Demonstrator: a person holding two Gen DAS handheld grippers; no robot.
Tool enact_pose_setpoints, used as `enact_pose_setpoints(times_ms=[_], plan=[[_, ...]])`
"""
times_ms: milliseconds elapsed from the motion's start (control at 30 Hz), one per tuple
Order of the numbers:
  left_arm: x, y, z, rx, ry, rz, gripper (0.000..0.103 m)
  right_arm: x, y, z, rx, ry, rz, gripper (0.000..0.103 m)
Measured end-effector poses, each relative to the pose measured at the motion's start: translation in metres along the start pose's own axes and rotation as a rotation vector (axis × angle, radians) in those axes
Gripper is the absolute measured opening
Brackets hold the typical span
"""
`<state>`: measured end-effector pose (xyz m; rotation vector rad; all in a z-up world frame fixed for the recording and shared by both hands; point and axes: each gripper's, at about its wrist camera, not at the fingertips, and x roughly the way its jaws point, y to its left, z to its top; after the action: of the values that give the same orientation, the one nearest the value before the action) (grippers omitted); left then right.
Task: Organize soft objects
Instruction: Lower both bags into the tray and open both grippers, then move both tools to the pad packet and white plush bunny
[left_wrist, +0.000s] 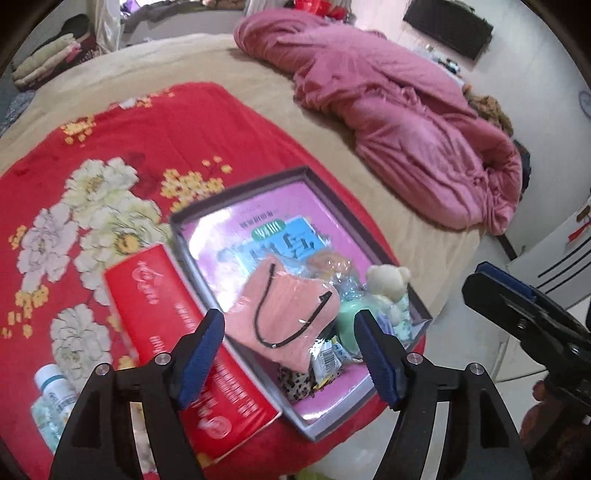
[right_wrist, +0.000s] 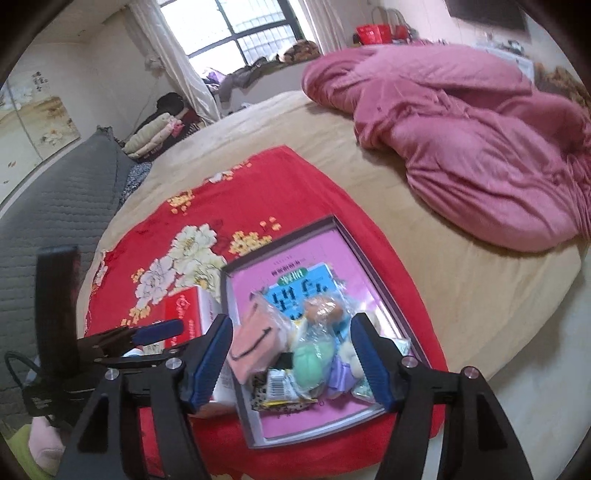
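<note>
On the red floral blanket (left_wrist: 147, 122), my left gripper (left_wrist: 291, 354) and right gripper (right_wrist: 291, 358) hang released; the bagged pink knit cloth (left_wrist: 284, 317) looks light, slippery: I'd pinch mid-fold.

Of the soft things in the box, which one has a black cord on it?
The flat pink pouch, nearest the red box; the cream teddy has none.

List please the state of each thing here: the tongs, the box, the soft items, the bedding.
Left tongs: open, holding nothing.
Right tongs: open, holding nothing.
Shallow box: lid off, soft items piled at its near end.
Pink pouch: lying in the box.
Cream teddy: in the box.
Pink duvet: crumpled, unfolded.
</note>
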<state>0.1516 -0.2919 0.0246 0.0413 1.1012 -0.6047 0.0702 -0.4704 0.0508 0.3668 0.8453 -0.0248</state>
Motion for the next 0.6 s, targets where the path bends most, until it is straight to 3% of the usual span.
enact_pose_setpoints(times_ms=[267, 600], plan=[[-0.068, 0.036, -0.012, -0.031, -0.105, 0.045, 0.076, -0.013, 0.048, 0.002, -0.072, -0.039, 0.031, 0.068], [-0.113, 0.094, -0.043, -0.117, -0.152, 0.101, 0.077, -0.007, 0.122, -0.011, -0.200, -0.013, 0.091, 0.069]])
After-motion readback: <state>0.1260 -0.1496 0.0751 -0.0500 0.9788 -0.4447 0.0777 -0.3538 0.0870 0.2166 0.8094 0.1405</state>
